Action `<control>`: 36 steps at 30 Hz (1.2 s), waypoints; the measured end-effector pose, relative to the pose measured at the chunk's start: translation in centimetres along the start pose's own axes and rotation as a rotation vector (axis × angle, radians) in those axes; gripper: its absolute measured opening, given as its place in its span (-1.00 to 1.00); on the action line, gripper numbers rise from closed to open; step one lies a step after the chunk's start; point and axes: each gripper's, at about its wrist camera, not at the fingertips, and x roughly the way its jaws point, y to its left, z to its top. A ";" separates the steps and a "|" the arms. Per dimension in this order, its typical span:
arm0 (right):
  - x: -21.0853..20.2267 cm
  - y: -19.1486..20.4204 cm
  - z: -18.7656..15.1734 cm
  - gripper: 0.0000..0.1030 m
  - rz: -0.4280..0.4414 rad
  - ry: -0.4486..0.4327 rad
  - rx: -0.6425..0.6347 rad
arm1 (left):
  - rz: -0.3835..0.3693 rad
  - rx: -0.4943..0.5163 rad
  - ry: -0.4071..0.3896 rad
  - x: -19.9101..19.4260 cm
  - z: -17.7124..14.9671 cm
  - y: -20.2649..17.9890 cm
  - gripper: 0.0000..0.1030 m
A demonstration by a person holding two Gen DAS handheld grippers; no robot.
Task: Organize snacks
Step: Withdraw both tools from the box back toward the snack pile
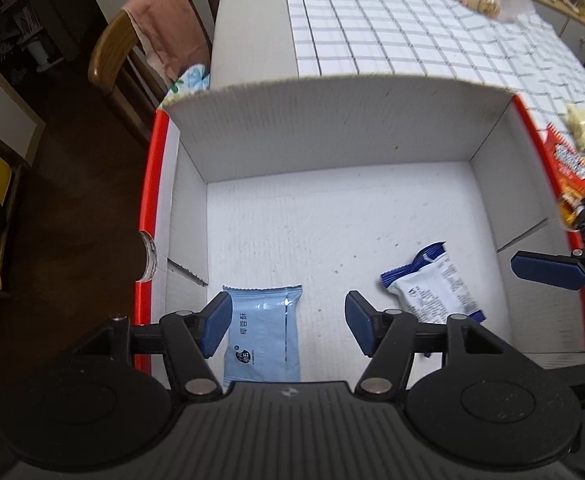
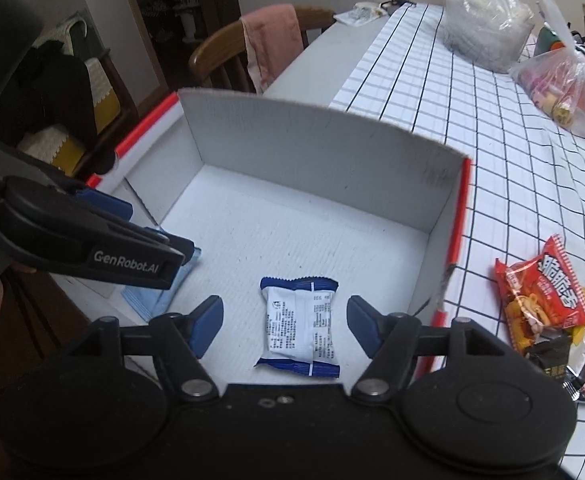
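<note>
A white cardboard box (image 1: 332, 132) with red outer edges stands open on the checked tablecloth. On its floor lie two packets. The light blue packet (image 1: 262, 336) lies flat below my left gripper (image 1: 288, 324), which is open, its right pad well clear of the wrapper. The white packet with dark blue ends (image 2: 300, 328) lies between the fingers of my right gripper (image 2: 285, 320), also open, neither pad touching it. In the right wrist view the box (image 2: 312, 144) holds the light blue packet (image 2: 160, 296), half hidden under the left gripper's fingers (image 2: 108, 206).
Loose snacks lie on the tablecloth right of the box, among them a red bag (image 2: 544, 292). Two plastic bags (image 2: 564, 84) sit farther back. A wooden chair with a pink cloth (image 1: 164, 36) stands at the table's left side.
</note>
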 end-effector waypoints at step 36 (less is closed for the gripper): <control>-15.3 -9.7 -6.4 1.00 0.002 -0.370 0.123 | -0.087 0.024 -0.478 -12.4 -4.9 -11.1 0.56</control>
